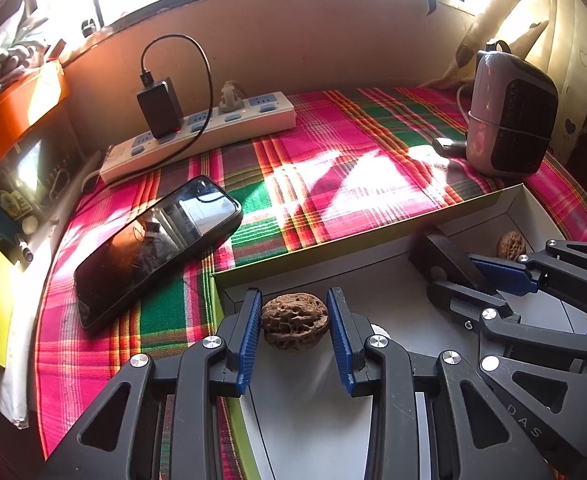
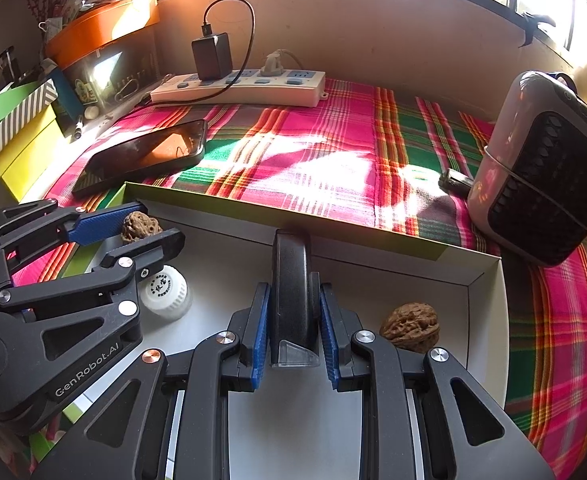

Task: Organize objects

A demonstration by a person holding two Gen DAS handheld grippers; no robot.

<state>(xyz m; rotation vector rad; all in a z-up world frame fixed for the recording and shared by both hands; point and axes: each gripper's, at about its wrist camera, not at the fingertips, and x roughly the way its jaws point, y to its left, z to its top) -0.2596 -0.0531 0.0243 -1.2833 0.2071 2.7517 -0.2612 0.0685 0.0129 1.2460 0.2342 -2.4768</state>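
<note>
A shallow white box (image 1: 333, 256) with a green rim lies on the plaid cloth; it also shows in the right wrist view (image 2: 481, 276). My left gripper (image 1: 295, 312) is inside its left corner with blue pads either side of a wrinkled walnut (image 1: 295, 320), seemingly touching it; the walnut also shows in the right wrist view (image 2: 139, 226). My right gripper (image 2: 293, 312) is shut on a flat black object (image 2: 291, 280), held on edge over the box; it also shows in the left wrist view (image 1: 449, 258). A second walnut (image 2: 409, 328) and a white bottle (image 2: 167, 290) lie in the box.
A black phone (image 1: 153, 248) lies left of the box. A white power strip (image 1: 197, 136) with a black charger (image 1: 159, 106) runs along the back wall. A small heater (image 2: 541, 168) stands at the right, a dark small item (image 2: 455, 182) beside it. Boxes crowd the left side.
</note>
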